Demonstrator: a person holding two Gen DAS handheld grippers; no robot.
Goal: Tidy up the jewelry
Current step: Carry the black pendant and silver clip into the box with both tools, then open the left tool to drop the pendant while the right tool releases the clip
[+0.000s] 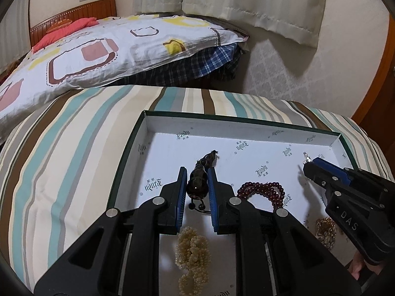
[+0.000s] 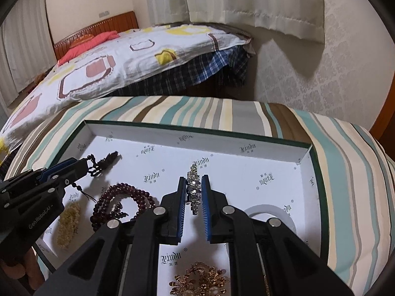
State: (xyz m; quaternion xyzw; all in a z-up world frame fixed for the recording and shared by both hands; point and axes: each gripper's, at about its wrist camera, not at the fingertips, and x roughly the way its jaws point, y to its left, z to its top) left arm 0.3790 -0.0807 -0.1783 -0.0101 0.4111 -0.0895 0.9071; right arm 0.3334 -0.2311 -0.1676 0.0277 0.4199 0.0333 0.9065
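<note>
White box (image 2: pixel 246 170) holding maroon beads (image 2: pixel 118 202), pearl strand (image 1: pixel 192 254), left claw (image 1: pixel 196 185) gripping dark bracelet (image 1: pixel 197 177), right claw (image 2: pixel 193 193) gripping rhinestone piece (image 2: pixel 192 185)

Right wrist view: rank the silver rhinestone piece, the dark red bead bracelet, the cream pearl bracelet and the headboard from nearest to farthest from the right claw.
1. Silver rhinestone piece: between the right claw's pads.
2. Dark red bead bracelet: in the box, to its left.
3. Cream pearl bracelet: farther left, by the box edge.
4. Headboard: far back across the room.
</note>
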